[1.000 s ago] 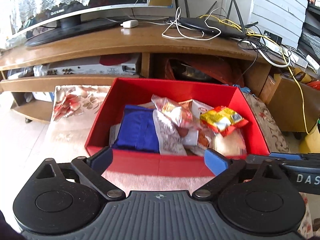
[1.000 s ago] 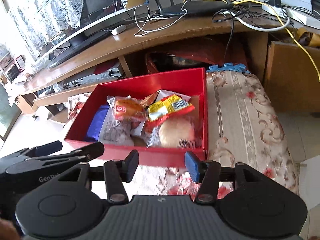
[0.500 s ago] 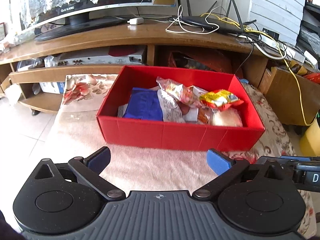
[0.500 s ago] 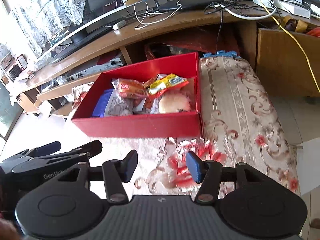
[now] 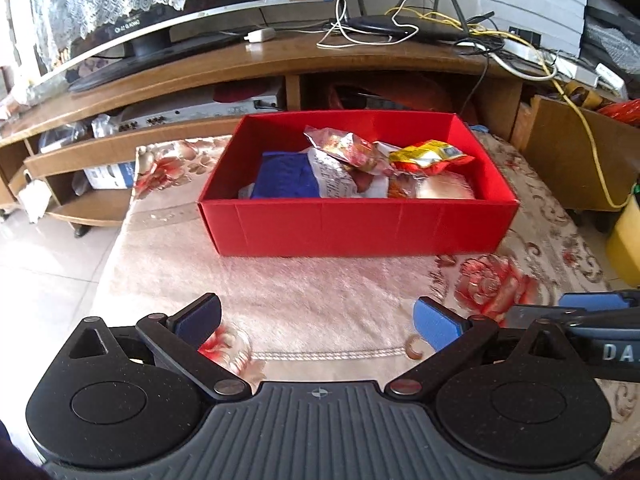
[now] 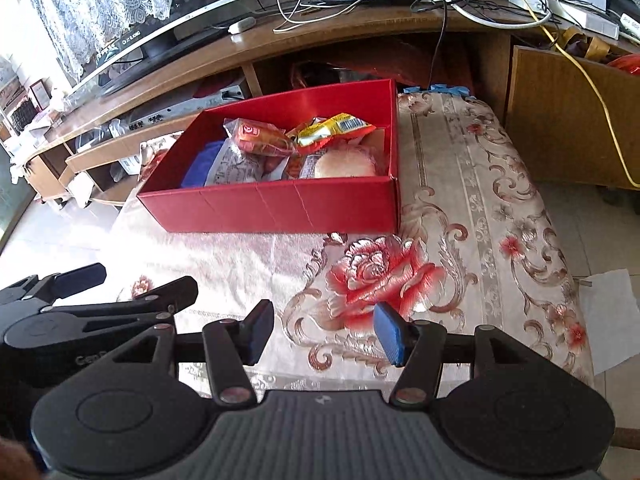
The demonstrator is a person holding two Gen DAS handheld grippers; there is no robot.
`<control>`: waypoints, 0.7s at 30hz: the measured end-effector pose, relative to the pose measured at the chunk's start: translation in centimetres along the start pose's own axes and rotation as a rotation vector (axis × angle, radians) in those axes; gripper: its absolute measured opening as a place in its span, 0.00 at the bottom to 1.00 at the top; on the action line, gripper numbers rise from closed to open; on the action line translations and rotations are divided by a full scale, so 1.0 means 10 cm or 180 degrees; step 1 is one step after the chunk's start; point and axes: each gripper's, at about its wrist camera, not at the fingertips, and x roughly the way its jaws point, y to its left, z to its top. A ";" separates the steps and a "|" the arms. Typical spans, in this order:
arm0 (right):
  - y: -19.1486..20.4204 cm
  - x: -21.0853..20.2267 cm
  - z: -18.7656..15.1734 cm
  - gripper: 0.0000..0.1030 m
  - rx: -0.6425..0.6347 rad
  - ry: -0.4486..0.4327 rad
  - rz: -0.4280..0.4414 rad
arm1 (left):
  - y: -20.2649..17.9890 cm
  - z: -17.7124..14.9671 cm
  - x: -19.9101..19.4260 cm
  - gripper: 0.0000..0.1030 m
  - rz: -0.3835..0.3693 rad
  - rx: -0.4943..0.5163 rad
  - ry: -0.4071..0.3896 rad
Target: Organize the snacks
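Looking along the left gripper [image 5: 318, 322], its jaws stood wide with nothing between them, only the floral cloth [image 5: 320, 292] beneath. The red box [image 5: 356, 222] sat ahead of the fingertips, well apart from them, on that cloth. Inside lay a blue packet [image 5: 286, 180] at the left, a yellow packet [image 5: 430, 155] at the right and a clear-wrapped bun [image 5: 444, 189] below it. The right gripper's arm [image 5: 592, 318] showed just beside the right finger.

Along the right gripper [image 6: 322, 334], the jaws stood narrower and were opening, with nothing between them. The box [image 6: 280, 206] lay ahead and to the left, apart from the tips. The left gripper [image 6: 100, 296] hung just beside, at the left.
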 end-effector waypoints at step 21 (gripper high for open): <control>0.06 -0.16 -0.09 0.54 -0.0005 -0.0077 0.0123 | 0.08 -0.09 -0.14 1.00 -0.0172 -0.0308 0.0129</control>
